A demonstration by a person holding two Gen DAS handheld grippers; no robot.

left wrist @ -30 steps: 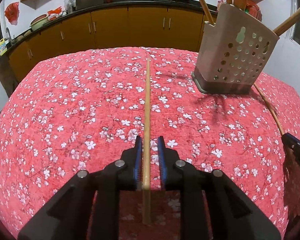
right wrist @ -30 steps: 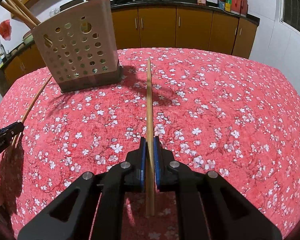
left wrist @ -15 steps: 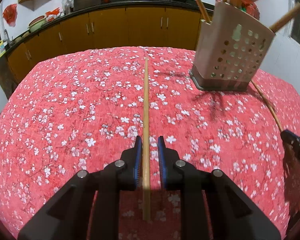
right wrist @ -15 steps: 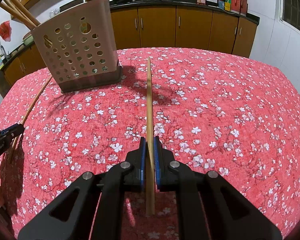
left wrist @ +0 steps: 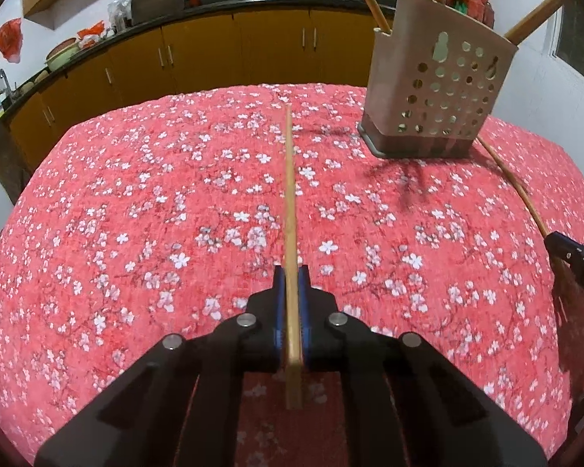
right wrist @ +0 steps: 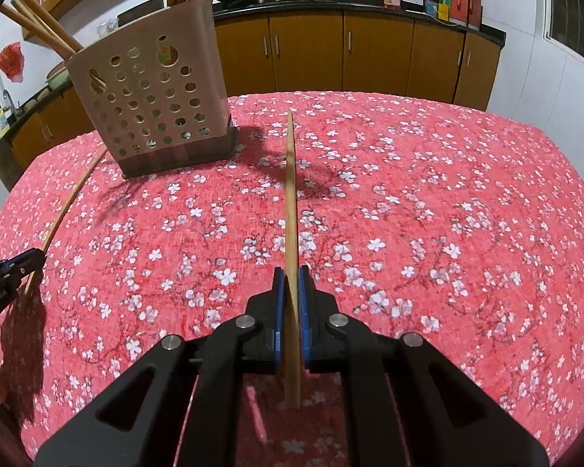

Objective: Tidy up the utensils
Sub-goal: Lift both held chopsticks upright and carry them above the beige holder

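1. left gripper (left wrist: 291,272): blue pads pressed together on a wooden chopstick (left wrist: 290,202), gripped near its thick end; the stick runs straight ahead over the cloth, tip toward the far edge of the table.
2. right gripper (right wrist: 291,272): same picture, pads closed tight on a second chopstick (right wrist: 291,202), a short butt end poking back behind the jaws.
3. whether either stick is lifted or has its tip resting on the red floral tablecloth (left wrist: 136,214) — cannot tell from these views.
4. outward: the perforated utensil holder (left wrist: 440,89) stands upright toward the far side of the table, ahead and to the right of the left gripper, ahead and to the left of the right one (right wrist: 155,101). it sits between the two sticks, not touching either.
5. several chopsticks already stand in the holder (right wrist: 39,27), leaning out of the top.
6. progress, as i judge it: well along. part of the set is stowed; two sticks are in hand and not yet in. no other loose utensils visible on the cloth.
7. left to do: raise each stick, tip it upright, drop it in the holder's open top.
8. background: yellow-brown cabinets (right wrist: 303,54), woks on the counter.
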